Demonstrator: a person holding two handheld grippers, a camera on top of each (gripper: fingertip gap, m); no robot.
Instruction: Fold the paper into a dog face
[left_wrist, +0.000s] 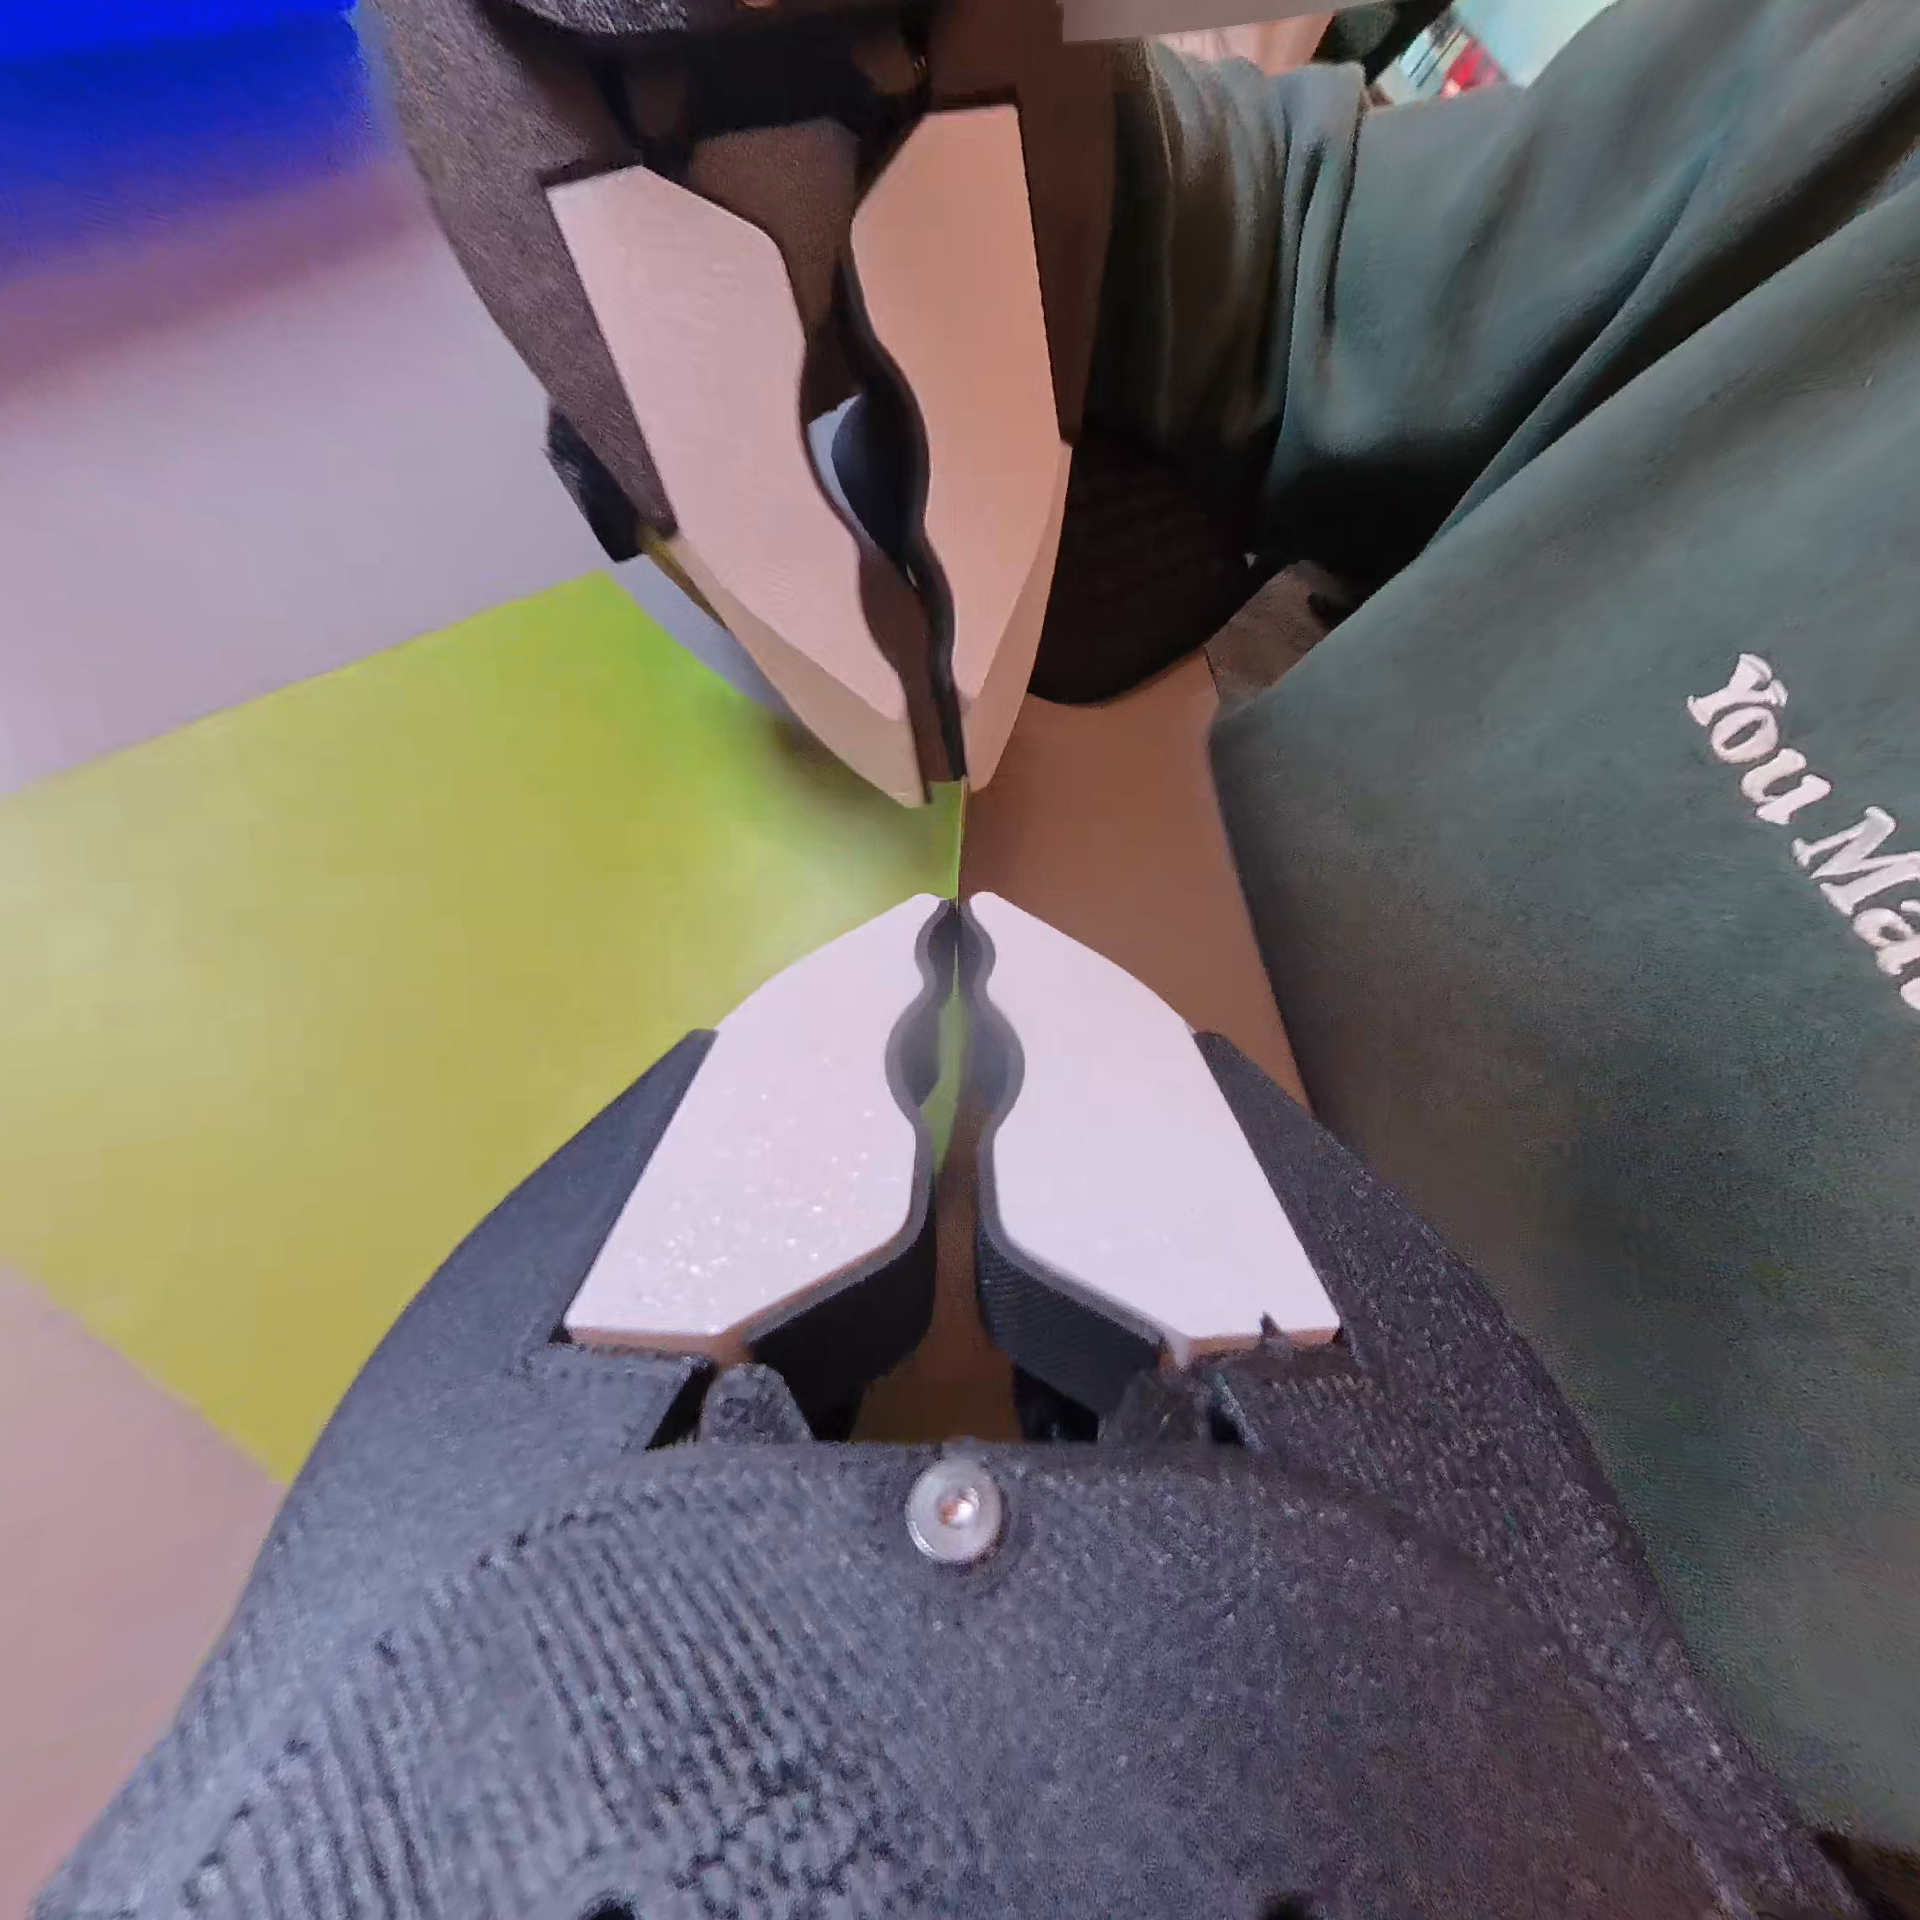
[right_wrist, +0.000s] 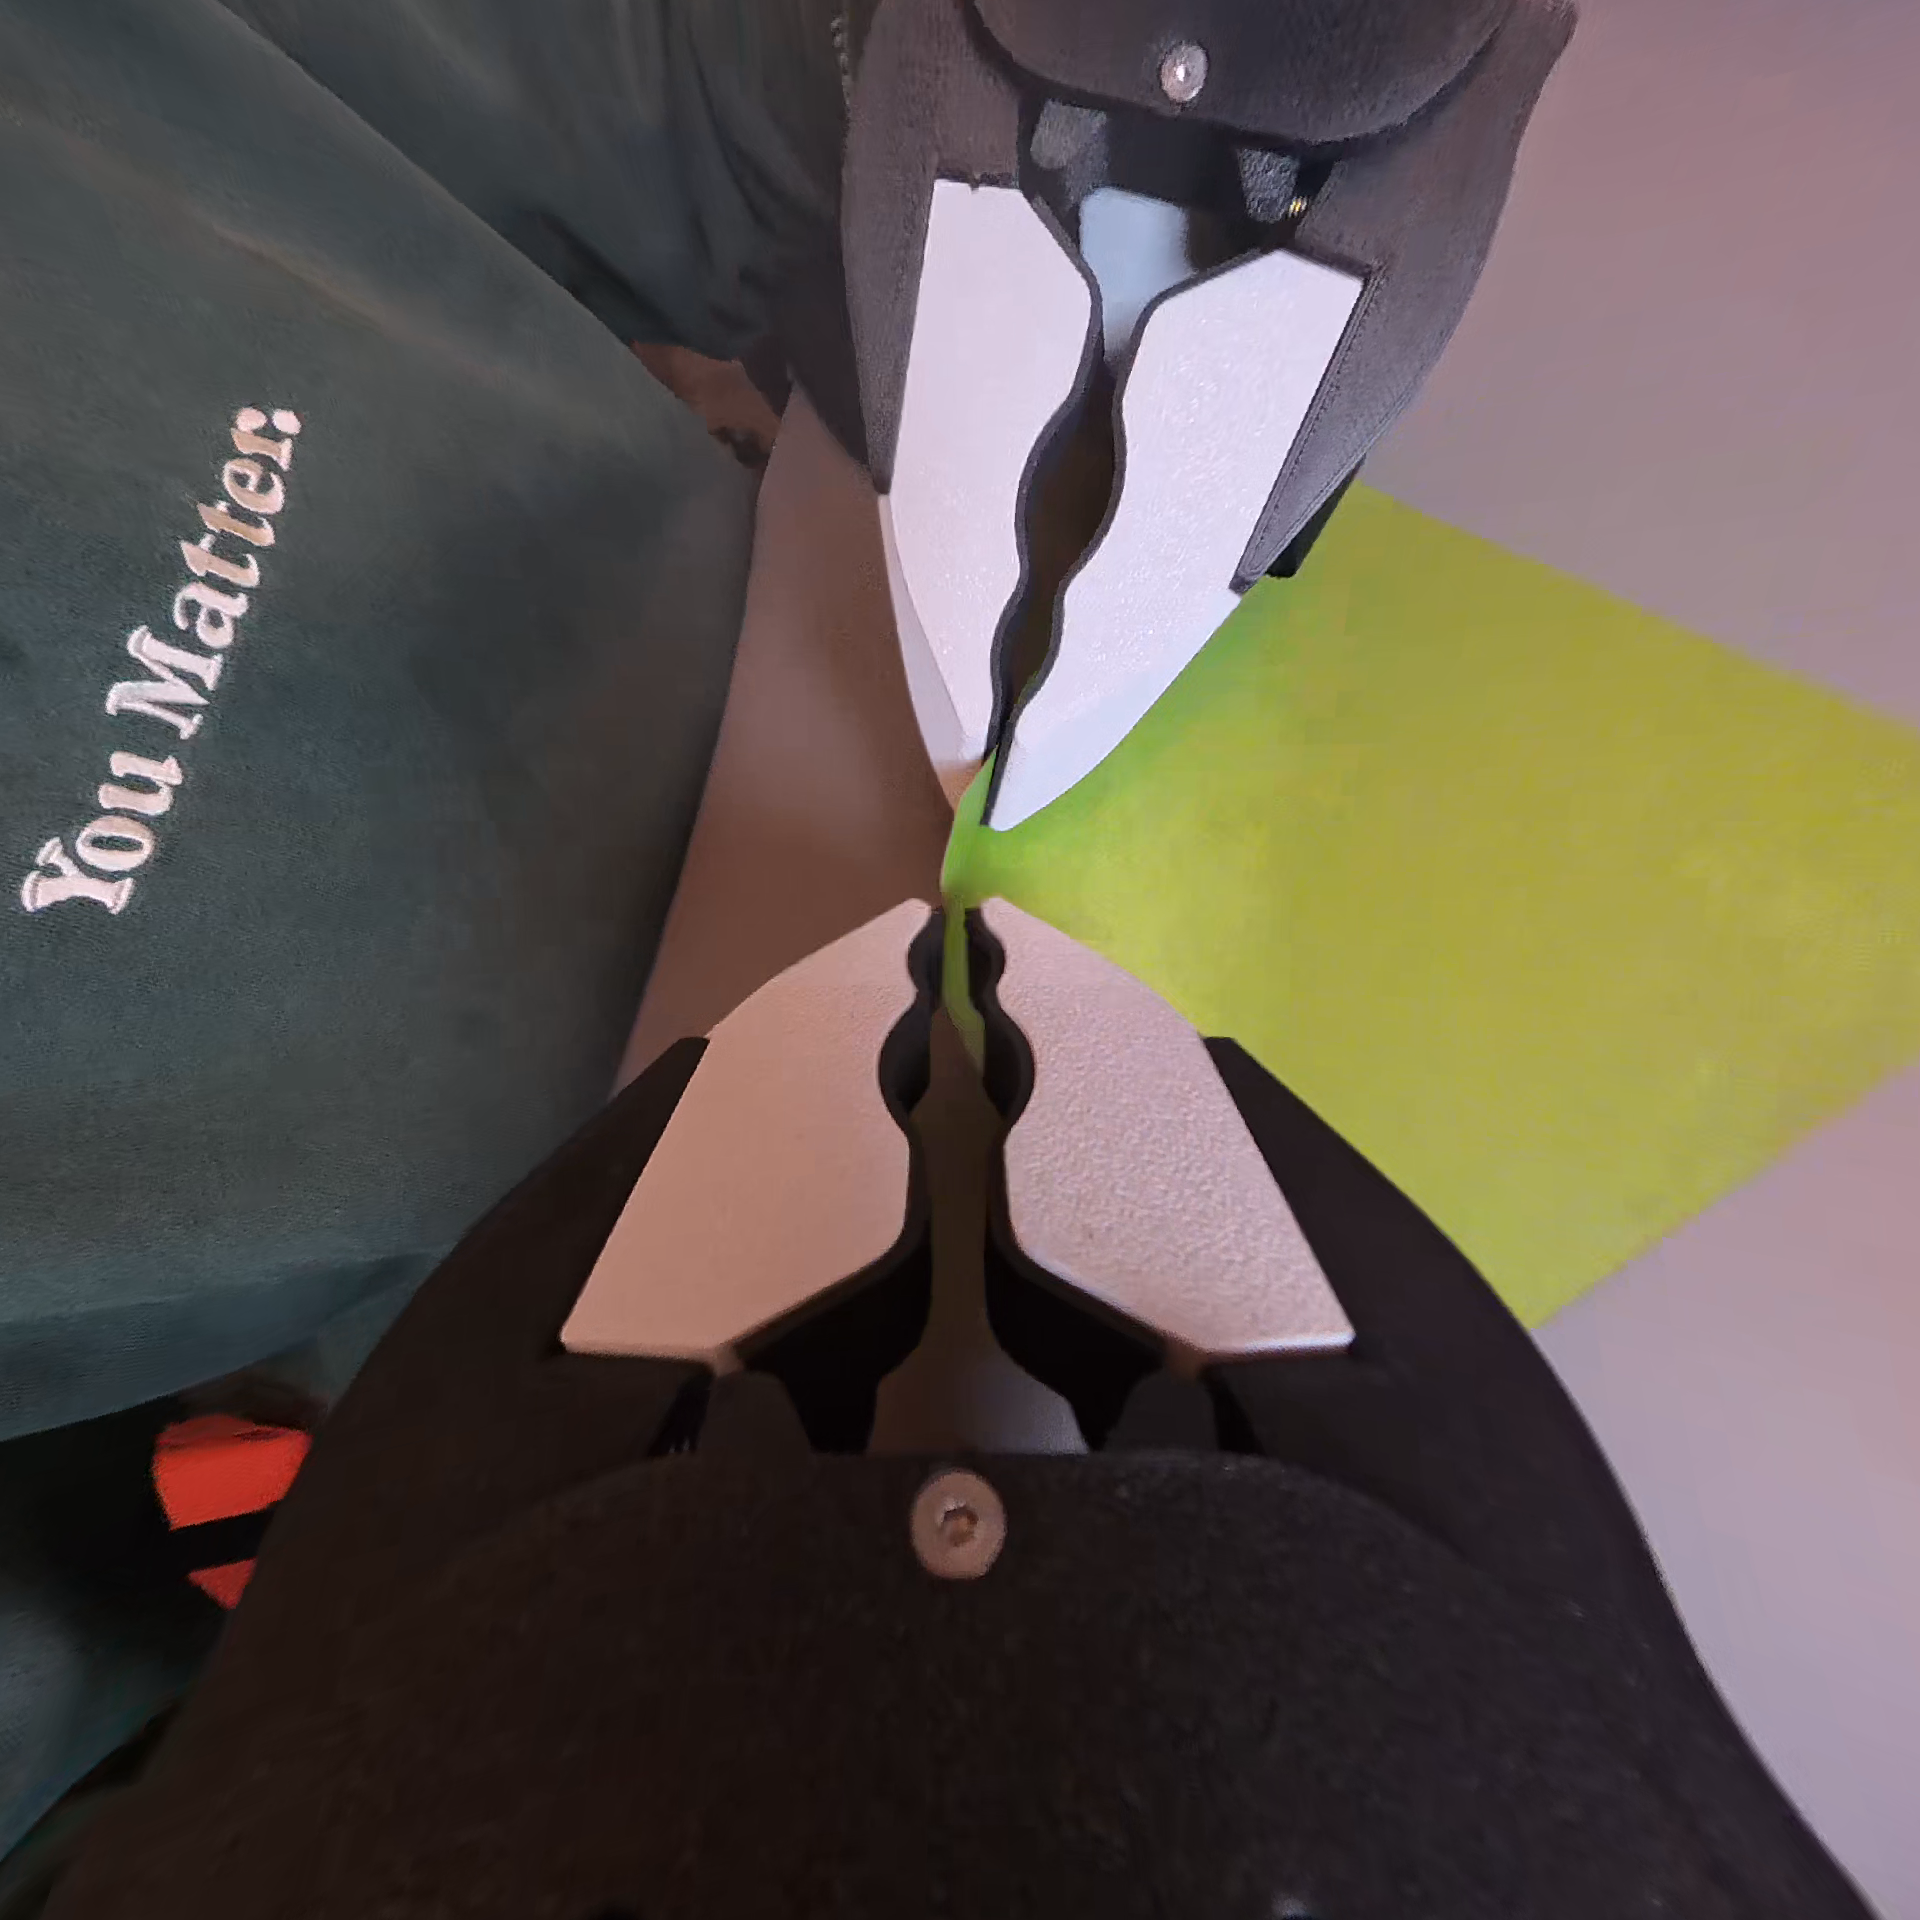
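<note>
Paper: a yellow-green sheet (left_wrist: 364, 987), held up by one edge, with both tools pinching that edge. It looks a bit blurry.
Left tool: the left tool (left_wrist: 956, 909) is squeezed tight on the paper edge. A thin green strip shows between its white fingers (left_wrist: 790, 1164).
Right tool: the right tool (right_wrist: 956, 914) is also squeezed tight on the paper. The green edge runs between its white fingers (right_wrist: 1143, 1174).
How they meet: the two tools point at each other, tip close to tip, with a short bit of paper between them.
Person: a dark green top (left_wrist: 1558, 935) with pale letters sits just beside the tools.
Surface: a pale surface (right_wrist: 1714, 312) lies behind the paper.
</note>
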